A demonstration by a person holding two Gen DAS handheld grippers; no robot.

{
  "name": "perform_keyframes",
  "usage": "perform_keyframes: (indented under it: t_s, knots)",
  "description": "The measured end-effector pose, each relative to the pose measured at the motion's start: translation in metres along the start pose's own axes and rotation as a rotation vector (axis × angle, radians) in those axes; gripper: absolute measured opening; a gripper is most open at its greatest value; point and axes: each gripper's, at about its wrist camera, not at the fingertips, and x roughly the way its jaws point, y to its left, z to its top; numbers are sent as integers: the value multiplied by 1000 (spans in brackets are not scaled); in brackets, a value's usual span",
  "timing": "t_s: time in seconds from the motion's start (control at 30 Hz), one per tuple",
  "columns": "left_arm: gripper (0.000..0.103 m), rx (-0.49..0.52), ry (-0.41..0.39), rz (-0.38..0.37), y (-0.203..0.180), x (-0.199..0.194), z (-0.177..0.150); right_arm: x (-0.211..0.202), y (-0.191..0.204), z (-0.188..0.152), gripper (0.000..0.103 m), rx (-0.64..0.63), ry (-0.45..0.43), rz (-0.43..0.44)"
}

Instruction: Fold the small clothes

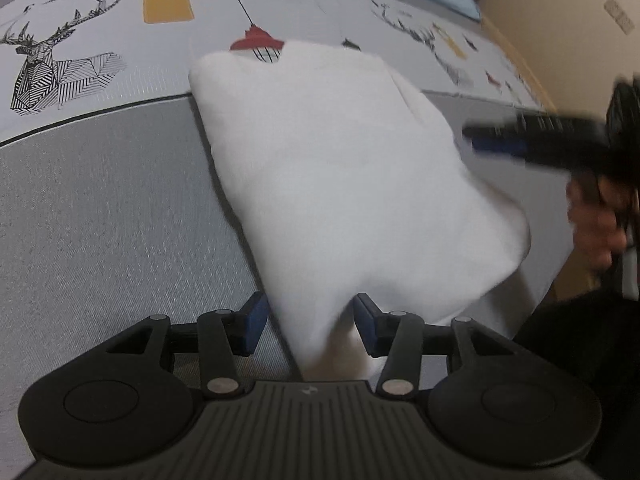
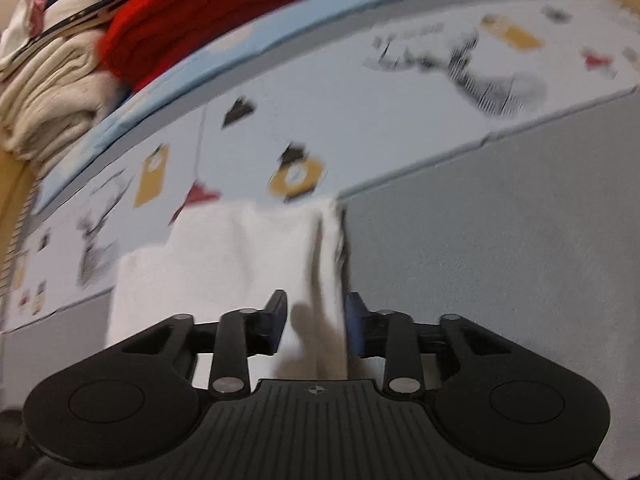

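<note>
A small white garment (image 1: 340, 168) lies folded on the grey part of the mat, its far edge reaching the printed part. Its near corner runs between the blue pads of my left gripper (image 1: 310, 322), whose jaws stand apart on either side of the cloth without pinching it. My right gripper (image 1: 476, 140) shows blurred at the garment's right edge, held by a hand (image 1: 596, 220). In the right wrist view the white garment (image 2: 224, 256) has a folded edge lying between the spread pads of the right gripper (image 2: 316, 320), which do not press on it.
The mat (image 1: 100, 208) is grey near me and printed with deer and lamps farther off. A pile of clothes, with a red knit (image 2: 200, 12) and a cream one (image 2: 52, 96), sits beyond the mat's far left corner. A beige wall (image 1: 568, 32) is at the right.
</note>
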Motion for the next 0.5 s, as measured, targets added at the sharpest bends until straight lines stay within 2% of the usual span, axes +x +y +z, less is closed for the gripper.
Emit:
perform_keyframes:
  t_s: [0.17,0.23,0.3,0.33,0.43,0.5]
  knots:
    - [55,-18,-5,20,0,5,3,-9,-4,-18,36,-92,134,102]
    - [57,-29,-13,22,0,6,5,-8,-5,-28,36,-156,190,98]
    - [63,-47,-28,24,-6,8,9,-9,-6,-37,28,-216,231,88]
    - [64,-59,-39,24,-7,7,10,-13,-7,-41,6,-234,230,99]
    - [65,-104,-59,15,-7,8,18,-36,-12,-41,4,-224,164,204]
    - [65,-135,-68,5,-6,7,22,-50,-25,-38,4,-158,139,288]
